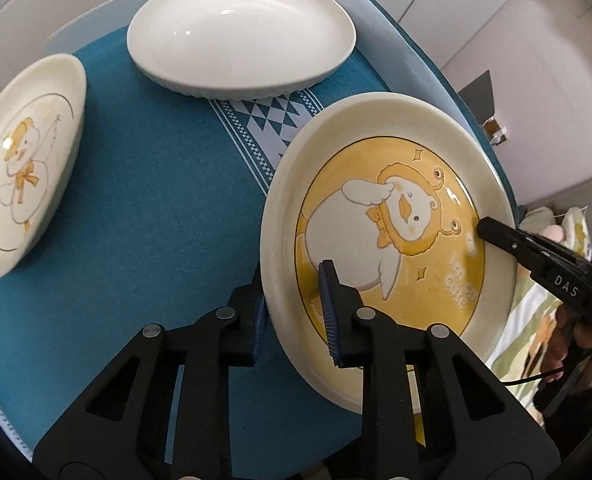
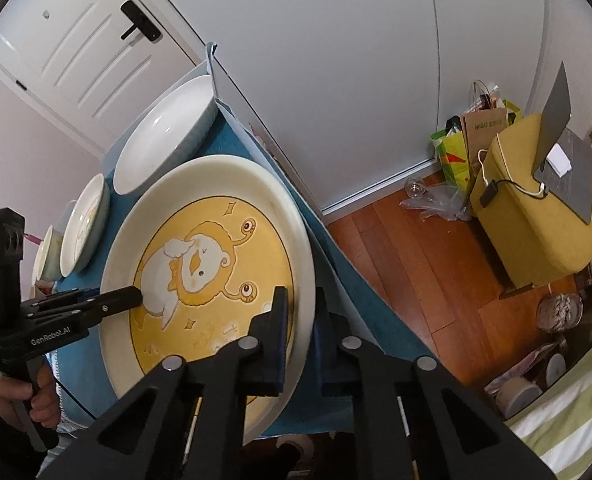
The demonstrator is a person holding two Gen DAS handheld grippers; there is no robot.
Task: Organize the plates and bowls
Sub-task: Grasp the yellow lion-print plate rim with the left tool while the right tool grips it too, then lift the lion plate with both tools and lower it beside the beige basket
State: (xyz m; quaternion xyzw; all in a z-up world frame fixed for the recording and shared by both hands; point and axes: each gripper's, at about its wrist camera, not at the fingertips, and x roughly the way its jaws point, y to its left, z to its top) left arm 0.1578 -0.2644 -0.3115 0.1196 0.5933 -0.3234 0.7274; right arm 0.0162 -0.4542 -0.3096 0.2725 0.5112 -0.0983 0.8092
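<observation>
Between both sets of jaws sits the big yellow duck plate (image 1: 387, 240), tilted up off the desk (image 1: 156, 220). Left gripper (image 1: 296, 312) jaws are closed narrow on its near rim, one pad on the painted face, the other behind the rim. Right gripper (image 2: 299, 320) jaws clamp the opposite rim the same way, one finger on the face, one behind. In the left wrist view the right gripper's finger tip reaches onto the plate's far edge. Desk is covered by a teal cloth (image 1: 148, 184) with a white patterned stripe. Beyond the left jaws, further out, a plain white oval dish (image 1: 240, 28) lies flat on the cloth. Left of the jaws, well apart, a smaller cream duck plate (image 1: 28, 164) rests on the cloth. Past the right jaws, off the desk: wooden floor (image 2: 407, 256), yellow ottoman (image 2: 535, 220) with a laptop (image 2: 563, 152) on it.
</observation>
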